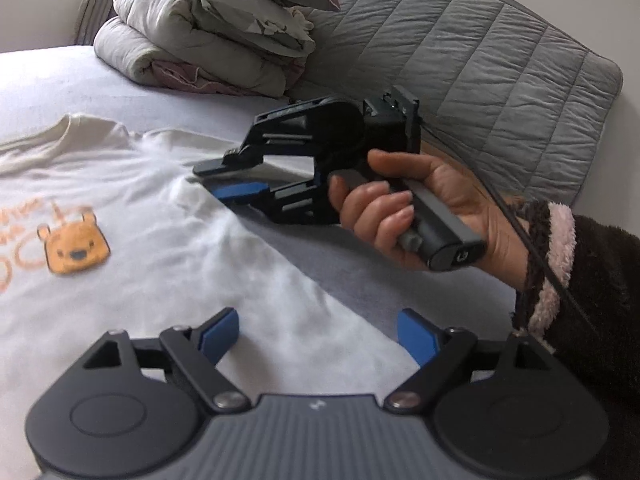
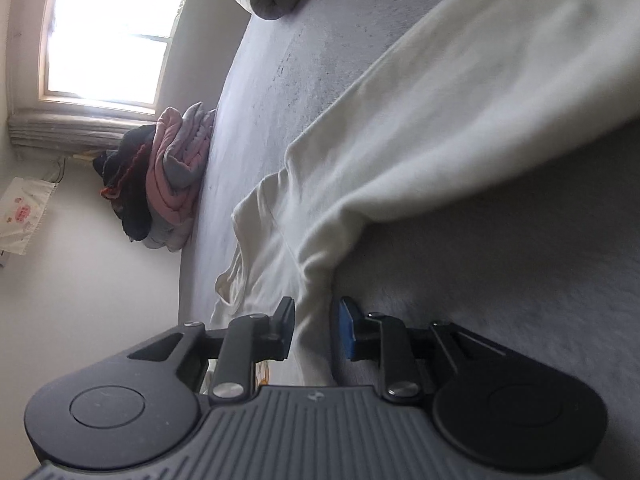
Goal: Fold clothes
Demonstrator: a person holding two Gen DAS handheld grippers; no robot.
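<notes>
A white T-shirt (image 1: 160, 240) with an orange bear print (image 1: 76, 248) lies spread on the grey bed (image 1: 360, 276). My left gripper (image 1: 316, 322) hovers over the shirt's lower part, open, its blue pads wide apart with nothing between them. A hand (image 1: 400, 208) holds my right gripper (image 1: 220, 180) at the shirt's right edge, rolled on its side. In the right wrist view a bunched fold of the shirt (image 2: 440, 120) runs between the right gripper's (image 2: 314, 312) narrowly parted pads, which do not clearly press on it.
A folded grey duvet pile (image 1: 200, 40) sits at the bed's far end against a quilted grey headboard (image 1: 480, 60). A heap of pink and dark clothes (image 2: 168, 176) lies at the bed's edge near the window (image 2: 108, 32). A dark fleece sleeve (image 1: 580, 280) is at right.
</notes>
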